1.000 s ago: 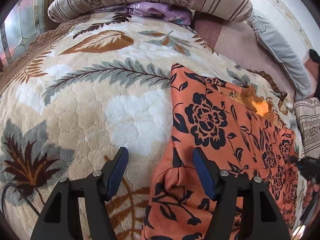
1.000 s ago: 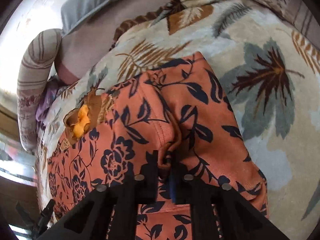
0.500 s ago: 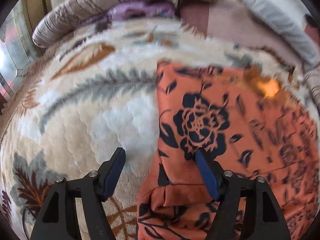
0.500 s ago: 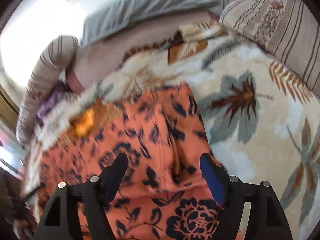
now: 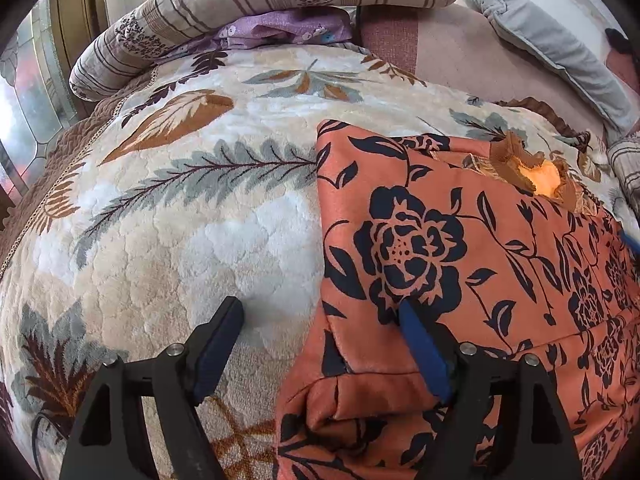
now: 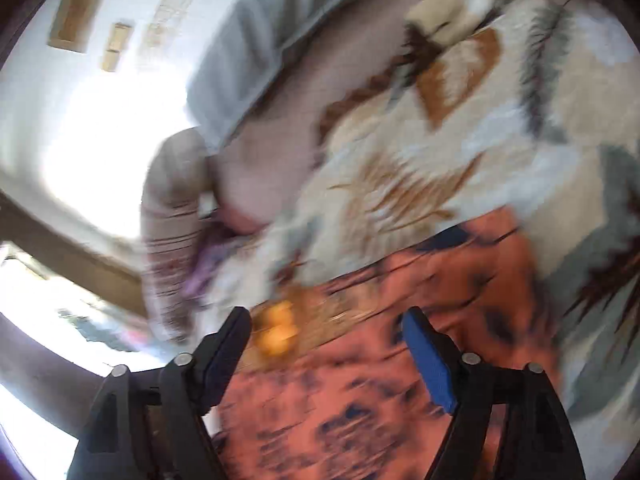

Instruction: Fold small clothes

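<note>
Left wrist view: orange floral garment (image 5: 460, 264) lies flat on the leaf-print blanket (image 5: 180, 240) on the bed. The left gripper (image 5: 320, 340) has just been opening, its jaws wide and straddling the garment's left edge, gripping nothing. Soft, light, plush cloth, likely limp; best pinched at the hemmed corner.

Right wrist view, blurred: the right gripper (image 6: 326, 344) has just been opening, jaws wide and empty, over the garment near its orange bow (image 6: 276, 328).
</note>
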Available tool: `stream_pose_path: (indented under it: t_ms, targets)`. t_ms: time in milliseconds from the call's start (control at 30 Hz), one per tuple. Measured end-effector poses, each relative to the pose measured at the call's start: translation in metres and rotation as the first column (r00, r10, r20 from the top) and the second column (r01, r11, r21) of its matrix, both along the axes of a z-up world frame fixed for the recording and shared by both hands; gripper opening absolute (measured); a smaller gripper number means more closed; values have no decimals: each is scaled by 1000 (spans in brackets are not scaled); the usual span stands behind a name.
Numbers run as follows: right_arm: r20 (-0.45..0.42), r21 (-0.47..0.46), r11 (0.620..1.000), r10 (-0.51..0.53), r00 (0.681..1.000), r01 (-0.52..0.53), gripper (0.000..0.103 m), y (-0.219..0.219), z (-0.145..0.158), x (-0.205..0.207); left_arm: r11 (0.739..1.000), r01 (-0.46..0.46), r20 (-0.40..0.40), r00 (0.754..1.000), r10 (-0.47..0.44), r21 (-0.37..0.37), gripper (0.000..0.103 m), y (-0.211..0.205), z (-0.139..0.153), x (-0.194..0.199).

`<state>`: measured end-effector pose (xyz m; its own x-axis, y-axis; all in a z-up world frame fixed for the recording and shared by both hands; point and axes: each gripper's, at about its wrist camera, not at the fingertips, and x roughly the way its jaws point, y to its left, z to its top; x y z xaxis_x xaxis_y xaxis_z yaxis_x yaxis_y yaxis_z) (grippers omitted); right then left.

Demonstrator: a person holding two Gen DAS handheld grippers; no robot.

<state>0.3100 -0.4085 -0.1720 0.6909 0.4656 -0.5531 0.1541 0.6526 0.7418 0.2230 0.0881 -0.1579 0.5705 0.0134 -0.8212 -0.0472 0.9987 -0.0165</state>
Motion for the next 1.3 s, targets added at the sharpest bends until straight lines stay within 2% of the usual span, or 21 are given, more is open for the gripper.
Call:
stream_pose_path:
  t_ms: [33,67,167,267,433,600,800,967,1067,1133,1200,1300]
  targets:
    - [-57,40,999,-8,998,10,81,-8,-22,7,1000,-1,1,1000,1,0,81,0,1,0]
    - [-25,73,997,-38,999,40,80,-14,-24,3,1000,-3,-2,1000,3,-1,81,0,1,0]
    - [50,36,999,-27,998,25,81,-7,11,-16,1000,-11,-11,1000,11,-7,81,2,4,-1]
    - [116,-51,999,8,993,-2,81,8,43,-58,999,-33,-11,999,33,6,81,1,15,-11]
    - [118,-237,969,97,988,-67,81,50,64,-147,999,-37,43,998,36,34,81,-7,52,-48]
    - [61,-311,945,124,990,-99,81,78,49,-218,999,-40,100,994,40,-2,81,-14,96,-95]
    - [52,-302,947,128,990,-107,81,93,45,-289,1000,-7,178,984,11,-22,81,-30,148,-156]
    - [178,-342,939,113,977,-46,81,94,88,-326,998,26,231,973,-10,-65,81,-48,187,-192]
    - [283,-377,926,105,953,10,81,93,124,-344,993,81,282,958,-53,-87,82,-66,217,-213]
    - [347,-382,923,96,933,48,81,94,147,-355,991,107,320,944,-76,-79,87,-77,235,-226]
    - [396,-388,919,97,913,71,83,95,164,-364,991,114,349,934,-83,-69,88,-85,246,-237]
    - [434,-416,904,104,895,96,88,99,176,-377,992,106,339,938,-77,-69,89,-87,242,-245]
